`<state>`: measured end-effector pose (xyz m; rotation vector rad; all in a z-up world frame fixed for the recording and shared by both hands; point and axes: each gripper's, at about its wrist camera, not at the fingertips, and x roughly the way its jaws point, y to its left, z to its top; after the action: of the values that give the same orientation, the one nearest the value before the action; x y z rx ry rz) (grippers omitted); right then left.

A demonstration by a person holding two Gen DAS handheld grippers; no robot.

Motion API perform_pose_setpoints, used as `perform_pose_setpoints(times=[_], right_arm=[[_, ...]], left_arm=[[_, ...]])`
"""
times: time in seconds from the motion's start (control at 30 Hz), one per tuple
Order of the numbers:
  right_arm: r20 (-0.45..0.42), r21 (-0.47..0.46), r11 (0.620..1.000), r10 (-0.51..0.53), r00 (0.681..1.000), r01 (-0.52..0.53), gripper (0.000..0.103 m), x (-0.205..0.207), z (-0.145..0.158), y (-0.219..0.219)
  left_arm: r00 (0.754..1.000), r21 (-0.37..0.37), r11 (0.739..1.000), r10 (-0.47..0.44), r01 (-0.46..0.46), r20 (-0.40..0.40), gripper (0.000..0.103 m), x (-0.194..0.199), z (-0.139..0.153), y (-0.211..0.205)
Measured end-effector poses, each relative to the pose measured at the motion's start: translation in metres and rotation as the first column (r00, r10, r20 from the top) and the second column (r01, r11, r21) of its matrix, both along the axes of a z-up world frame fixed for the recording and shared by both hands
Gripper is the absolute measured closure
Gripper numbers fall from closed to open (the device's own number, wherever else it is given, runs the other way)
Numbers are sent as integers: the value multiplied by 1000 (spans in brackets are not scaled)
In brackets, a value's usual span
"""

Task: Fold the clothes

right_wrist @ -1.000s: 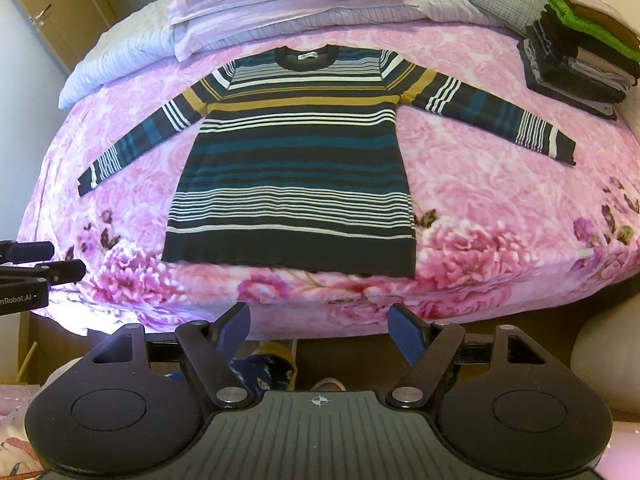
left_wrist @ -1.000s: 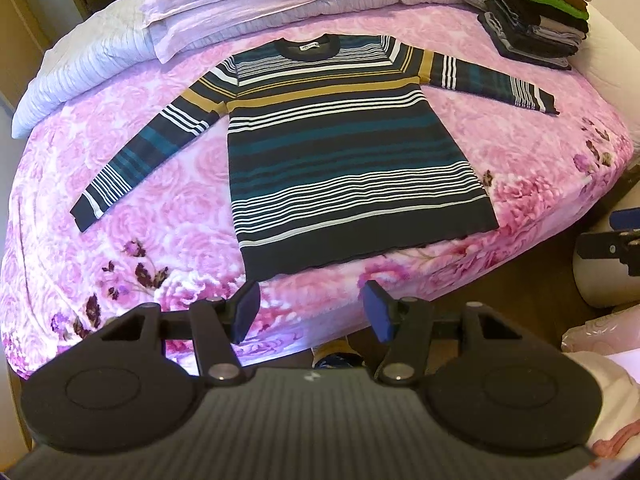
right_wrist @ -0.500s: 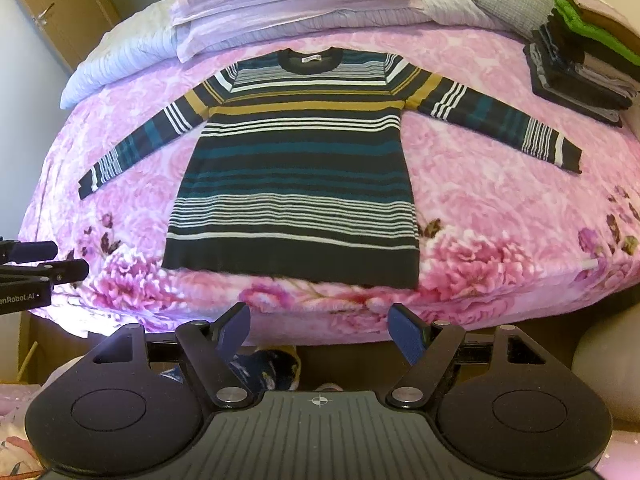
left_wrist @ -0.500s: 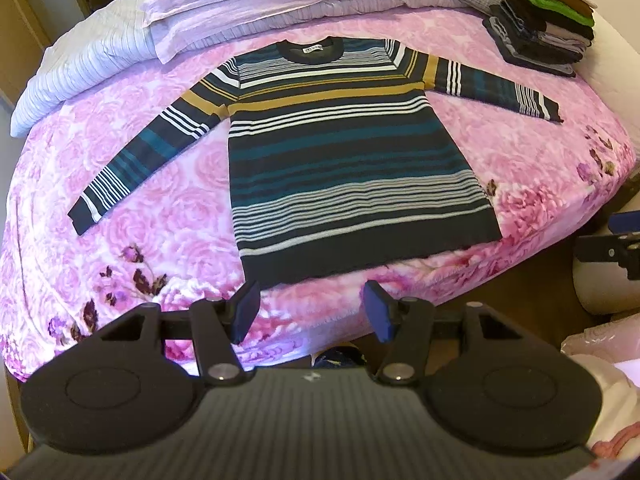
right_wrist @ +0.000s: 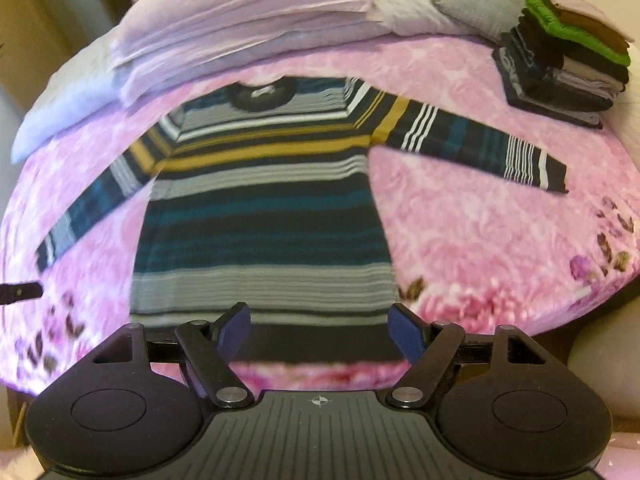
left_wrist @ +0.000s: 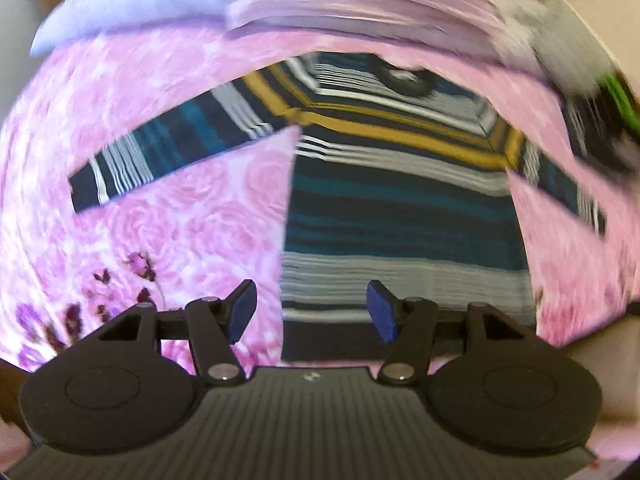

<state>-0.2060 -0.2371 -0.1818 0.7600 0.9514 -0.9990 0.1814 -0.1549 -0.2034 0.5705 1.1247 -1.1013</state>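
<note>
A long-sleeved sweater point(left_wrist: 400, 208) point(right_wrist: 260, 216) with dark, teal, white and mustard stripes lies flat on the pink floral bedspread point(left_wrist: 180, 216) point(right_wrist: 480, 232), sleeves spread to both sides, collar toward the pillows. My left gripper point(left_wrist: 311, 310) is open and hangs over the sweater's lower left hem, nothing between its blue pads. My right gripper point(right_wrist: 320, 330) is open too, above the middle of the hem. Both views are motion-blurred.
Folded pale pink and grey bedding point(right_wrist: 240, 28) lies along the head of the bed. A stack of folded clothes point(right_wrist: 560, 64) sits at the far right corner, also visible blurred in the left wrist view point(left_wrist: 600, 120). The other gripper's tip point(right_wrist: 20, 292) shows at the left edge.
Both grippers moved forward and lower toward the sweater's hem; the sweater now looms much larger, and the left one shifted toward the sweater's left side. Jaws stayed open.
</note>
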Motion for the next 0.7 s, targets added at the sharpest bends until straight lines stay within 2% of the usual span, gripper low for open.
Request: perform_pose_setpoints(times=[0.07, 0.13, 0.17, 0.23, 0.37, 0.47, 0.53, 0.57, 0.6, 0.63, 0.7], right_arm=[[-7, 3, 1000, -17, 1000, 17, 30, 13, -5, -25], [-19, 4, 1000, -27, 999, 27, 30, 28, -12, -49], [-28, 4, 999, -33, 999, 33, 30, 35, -17, -61], [-35, 2, 998, -56, 998, 56, 30, 47, -29, -81], [-65, 53, 996, -71, 995, 75, 30, 68, -65, -112], [-113, 78, 995, -46, 992, 55, 30, 85, -91, -122], [-140, 93, 995, -31, 990, 44, 30, 93, -107, -126], [-153, 103, 994, -24, 988, 40, 30, 97, -115, -128], [-160, 110, 993, -14, 987, 32, 30, 101, -123, -129], [-170, 115, 993, -3, 985, 23, 30, 103, -130, -131], [-193, 119, 993, 12, 981, 11, 30, 107, -141, -134]], left_arm=[[994, -7, 996, 91, -92, -62, 46, 38, -16, -11], [971, -28, 979, 198, -204, -136, 46, 78, -36, -18], [952, -38, 963, 256, -266, -170, 46, 98, -46, -20], [894, -43, 914, 384, -403, -233, 48, 138, -71, -20], [749, -37, 782, 582, -623, -318, 56, 209, -123, -13], [619, -31, 658, 690, -753, -376, 59, 249, -159, -2], [510, -16, 555, 753, -832, -416, 63, 270, -180, 8], [467, -15, 512, 771, -859, -433, 64, 277, -189, 12], [433, -23, 472, 787, -881, -439, 64, 283, -196, 16], [411, -30, 443, 800, -896, -436, 64, 288, -202, 18], [382, -44, 404, 818, -914, -430, 64, 296, -212, 21]])
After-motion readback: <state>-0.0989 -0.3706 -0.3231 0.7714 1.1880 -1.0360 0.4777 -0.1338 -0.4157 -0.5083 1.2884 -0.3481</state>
